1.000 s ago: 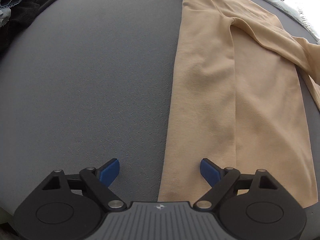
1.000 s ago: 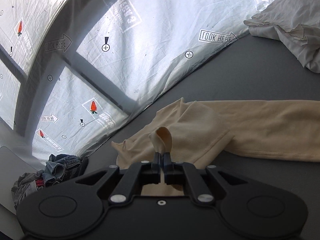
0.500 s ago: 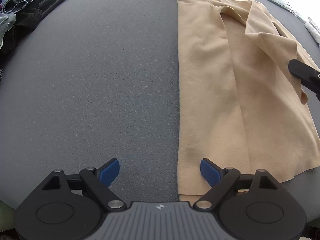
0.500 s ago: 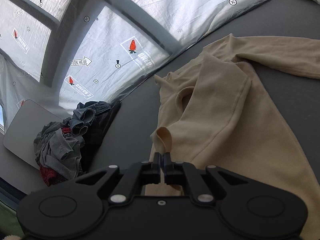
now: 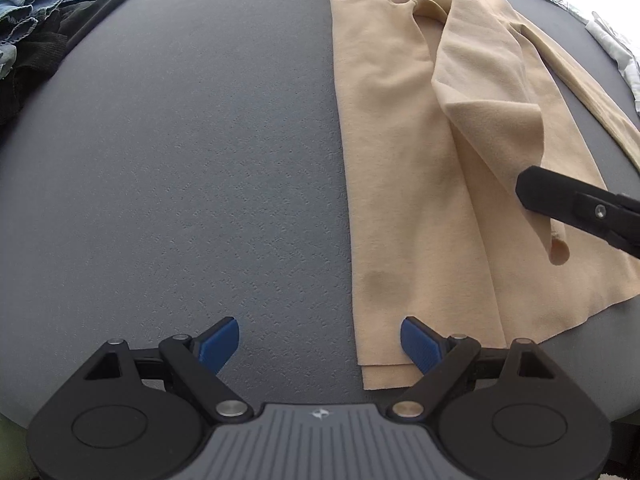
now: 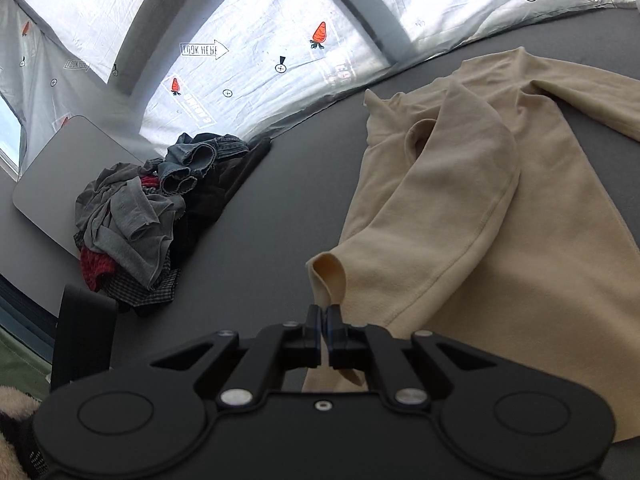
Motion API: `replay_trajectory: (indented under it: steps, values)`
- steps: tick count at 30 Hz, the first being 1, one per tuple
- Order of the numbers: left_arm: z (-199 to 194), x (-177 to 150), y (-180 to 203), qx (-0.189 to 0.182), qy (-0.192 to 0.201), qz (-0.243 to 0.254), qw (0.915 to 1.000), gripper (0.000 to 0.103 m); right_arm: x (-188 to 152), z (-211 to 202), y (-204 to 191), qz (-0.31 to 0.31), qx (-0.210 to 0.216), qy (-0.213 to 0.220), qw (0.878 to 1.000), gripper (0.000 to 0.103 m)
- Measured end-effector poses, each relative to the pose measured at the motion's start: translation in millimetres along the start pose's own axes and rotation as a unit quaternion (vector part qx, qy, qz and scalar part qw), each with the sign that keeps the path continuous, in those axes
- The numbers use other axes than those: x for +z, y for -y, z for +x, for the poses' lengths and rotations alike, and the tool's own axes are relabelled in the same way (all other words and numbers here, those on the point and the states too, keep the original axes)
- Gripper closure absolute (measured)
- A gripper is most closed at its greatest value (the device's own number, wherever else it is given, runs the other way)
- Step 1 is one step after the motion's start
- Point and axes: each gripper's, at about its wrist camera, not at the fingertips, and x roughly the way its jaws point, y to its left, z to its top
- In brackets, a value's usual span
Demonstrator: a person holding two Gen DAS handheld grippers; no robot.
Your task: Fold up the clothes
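Note:
A beige long-sleeved top [image 5: 400,152] lies spread on the grey table [image 5: 180,160], its body running away from me in the left wrist view. My left gripper [image 5: 320,340] hangs open above the top's near left corner, blue pads on either side of its edge, holding nothing. My right gripper [image 6: 323,314] is shut on the cuff of the top's sleeve [image 6: 328,276]; the sleeve [image 6: 448,200] is drawn across the body. The right gripper [image 5: 560,204] also enters the left wrist view from the right, with lifted fabric draped at it.
A heap of other clothes [image 6: 144,216], grey, red, denim and dark, sits at the table's far left corner beside a grey board [image 6: 52,184]. White garments [image 5: 616,52] lie at the far right. A white printed sheet [image 6: 280,40] backs the table.
My right gripper has carried the sleeve cuff across the top's body toward the near side and swung left. It has come into the left wrist view. The left gripper drifted slightly.

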Motion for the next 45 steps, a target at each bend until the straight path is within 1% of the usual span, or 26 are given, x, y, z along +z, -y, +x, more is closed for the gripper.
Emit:
replay_trajectory:
  steps: [6,12,16,20,23,24,25,32,37,42,45]
  values:
    - [-6,-1,6,-0.005,0.015,0.019,0.9997,0.015,-8,5,-6,-0.013,0.010,-0.024,1.000,0.100]
    - [-3,1,2,-0.008,0.010,0.019,0.9997,0.015,-17,13,-11,-0.033,0.005,-0.060,0.998,0.100]
    - [0,0,2,-0.007,0.007,0.015,0.9998,0.015,-21,18,-2,-0.015,-0.005,-0.081,0.997,0.100]
    - [1,1,4,-0.004,0.008,0.009,0.9999,0.015,-23,23,9,0.012,-0.004,-0.101,0.995,0.099]
    - [2,2,2,-0.002,0.009,0.002,1.0000,0.015,-23,25,13,0.025,-0.005,-0.113,0.993,0.091]
    - [2,3,1,-0.002,0.010,-0.003,0.9999,0.015,-22,25,15,0.028,-0.009,-0.116,0.993,0.083]
    - [1,3,-1,-0.002,0.013,-0.008,0.9999,0.015,-22,25,17,0.031,-0.012,-0.116,0.993,0.079]
    - [-6,12,-11,-0.001,0.040,-0.041,0.9984,0.015,-11,15,36,0.079,-0.013,-0.080,0.994,0.079]
    - [-6,21,-9,-0.003,0.047,-0.042,0.9980,0.015,1,13,50,0.103,-0.029,-0.055,0.993,0.079]
    - [-7,33,-5,-0.005,0.062,-0.037,0.9974,0.015,15,13,59,0.106,-0.043,-0.036,0.993,0.079]
    - [-5,47,-1,-0.008,0.072,-0.034,0.9968,0.015,28,14,65,0.107,-0.054,-0.019,0.993,0.079]
